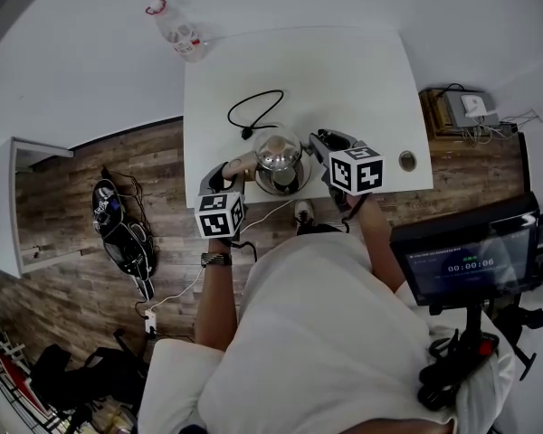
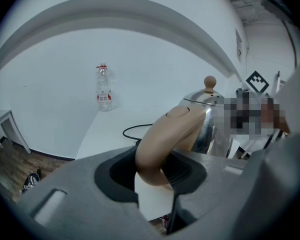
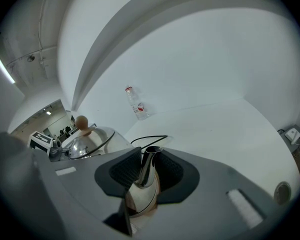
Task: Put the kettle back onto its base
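A polished steel kettle (image 1: 279, 152) with a beige handle and a wooden lid knob is near the table's front edge, directly over its dark round base (image 1: 281, 189); I cannot tell whether it rests on the base or hangs just above. My left gripper (image 1: 233, 172) is shut on the kettle's beige handle (image 2: 165, 139), whose curve fills the space between the pads in the left gripper view. My right gripper (image 1: 321, 147) is shut on the kettle's steel spout (image 3: 147, 166). The domed lid (image 3: 90, 139) shows to the left in the right gripper view.
The base's black cord (image 1: 253, 108) loops on the white table (image 1: 344, 70) behind the kettle. A clear water bottle (image 1: 181, 33) stands at the far left corner. A cable hole (image 1: 407, 161) is at the right; a monitor (image 1: 471, 260) stands off the table's right front.
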Motion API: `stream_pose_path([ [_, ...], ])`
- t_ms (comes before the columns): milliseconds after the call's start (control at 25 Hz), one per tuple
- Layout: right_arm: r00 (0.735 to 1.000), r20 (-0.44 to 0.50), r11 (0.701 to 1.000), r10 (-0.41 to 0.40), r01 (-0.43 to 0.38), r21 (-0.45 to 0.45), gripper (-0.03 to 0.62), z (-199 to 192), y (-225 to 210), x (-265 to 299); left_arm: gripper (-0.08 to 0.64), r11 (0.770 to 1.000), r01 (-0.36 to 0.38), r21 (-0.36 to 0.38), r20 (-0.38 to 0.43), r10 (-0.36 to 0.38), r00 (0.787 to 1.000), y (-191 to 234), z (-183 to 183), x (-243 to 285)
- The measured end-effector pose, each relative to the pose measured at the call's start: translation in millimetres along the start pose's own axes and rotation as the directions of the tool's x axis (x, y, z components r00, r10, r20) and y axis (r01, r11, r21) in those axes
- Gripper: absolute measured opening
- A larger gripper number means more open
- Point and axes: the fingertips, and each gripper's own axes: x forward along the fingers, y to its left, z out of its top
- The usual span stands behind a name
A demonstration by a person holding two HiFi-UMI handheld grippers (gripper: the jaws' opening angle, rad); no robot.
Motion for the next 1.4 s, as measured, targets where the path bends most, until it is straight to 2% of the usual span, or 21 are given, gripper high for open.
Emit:
stream_pose_path([
  [1400, 1.000, 0.013, 1.000, 0.000, 0.000, -0.008, 0.084, 4.3, -4.4, -4.5, 0.144, 1.000, -0.012, -0.005, 0.003, 0.012, 1.000, -6.0, -1.0, 4.7],
])
